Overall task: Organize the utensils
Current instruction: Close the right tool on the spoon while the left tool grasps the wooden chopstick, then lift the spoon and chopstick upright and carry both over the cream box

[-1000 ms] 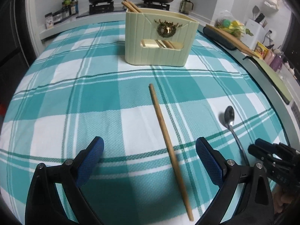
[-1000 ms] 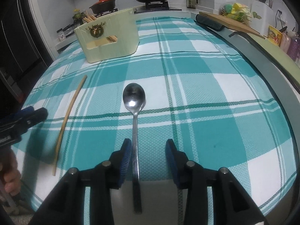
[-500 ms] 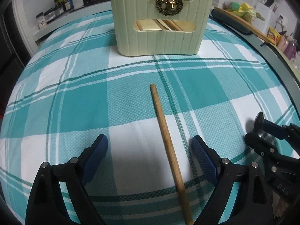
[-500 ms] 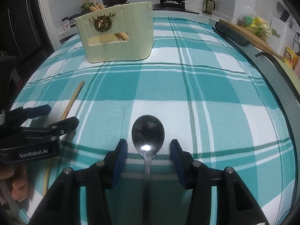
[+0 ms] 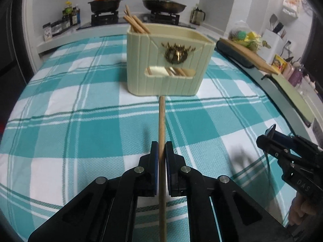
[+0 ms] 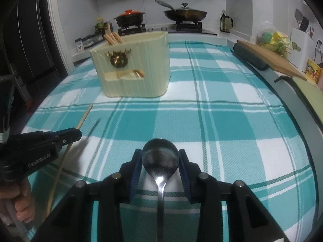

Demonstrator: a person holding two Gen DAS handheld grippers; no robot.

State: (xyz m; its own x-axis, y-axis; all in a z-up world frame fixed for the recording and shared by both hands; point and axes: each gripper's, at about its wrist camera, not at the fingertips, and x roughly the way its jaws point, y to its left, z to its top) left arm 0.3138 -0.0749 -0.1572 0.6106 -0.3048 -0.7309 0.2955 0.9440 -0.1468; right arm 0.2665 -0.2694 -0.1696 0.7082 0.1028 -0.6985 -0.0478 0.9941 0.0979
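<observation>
A teal checked cloth (image 5: 80, 121) covers the table. The left gripper (image 5: 160, 151) has just clamped a chopstick (image 5: 161, 121) aimed at the cream holder (image 5: 169, 66). The right gripper (image 6: 160, 161) has just been closing around a spoon (image 6: 160, 157), apparently gripping its bowl; only the right wrist view shows this.

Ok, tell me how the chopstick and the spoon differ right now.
The chopstick is a straight pale wooden stick; the spoon is shiny metal with a round bowl. The left tongs have just closed, pinching the chopstick along its shaft; the right tongs have been closing and flank the spoon's bowl. Both are between tongs above the checked cloth, pointing roughly toward the cream holder.
</observation>
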